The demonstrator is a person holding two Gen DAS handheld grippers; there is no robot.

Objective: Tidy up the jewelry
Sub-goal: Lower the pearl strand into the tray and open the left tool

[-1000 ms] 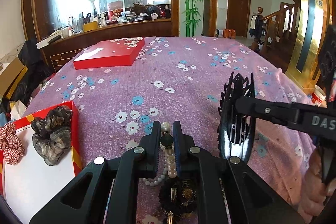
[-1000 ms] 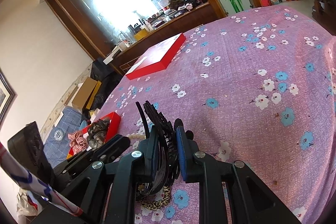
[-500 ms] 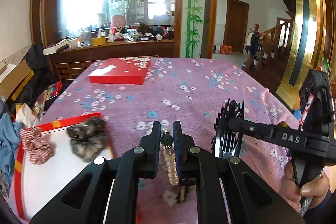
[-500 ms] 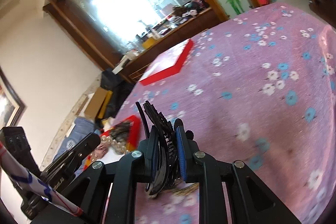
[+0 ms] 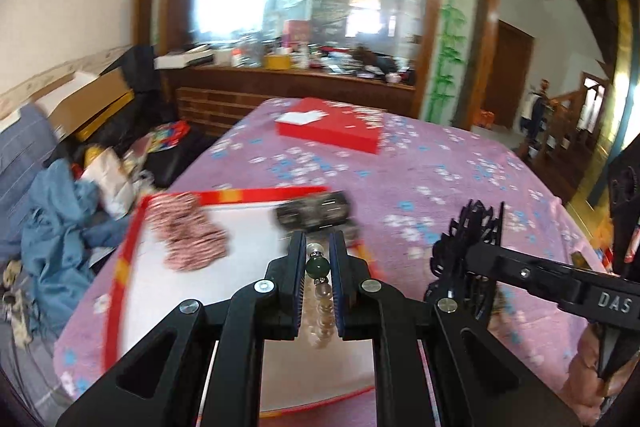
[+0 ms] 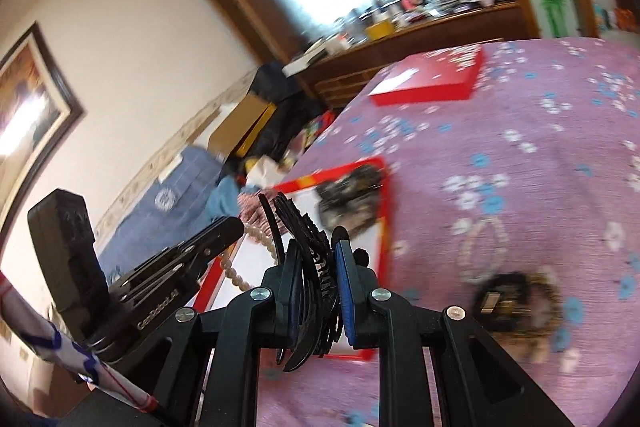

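My left gripper (image 5: 318,247) is shut on a pearl necklace (image 5: 320,303) with a green bead, held above the red-rimmed white tray (image 5: 124,259). The necklace also hangs in the right wrist view (image 6: 236,273). In the tray lie a checked scrunchie (image 5: 188,231) and a dark grey scrunchie (image 5: 316,213). My right gripper (image 6: 316,251) is shut on a black hair claw clip (image 6: 308,239), held near the tray's right edge; the clip also shows in the left wrist view (image 5: 466,247).
A red gift box (image 5: 332,129) lies at the far end of the purple floral tablecloth (image 5: 460,167). A pearl bracelet (image 6: 480,251) and a leopard hair piece (image 6: 516,303) lie on the cloth right of the tray. Clutter fills the floor on the left.
Both grippers have lifted and swung left with their loads. The left gripper with the necklace now hangs over the tray; the clip has come close to the tray's edge.
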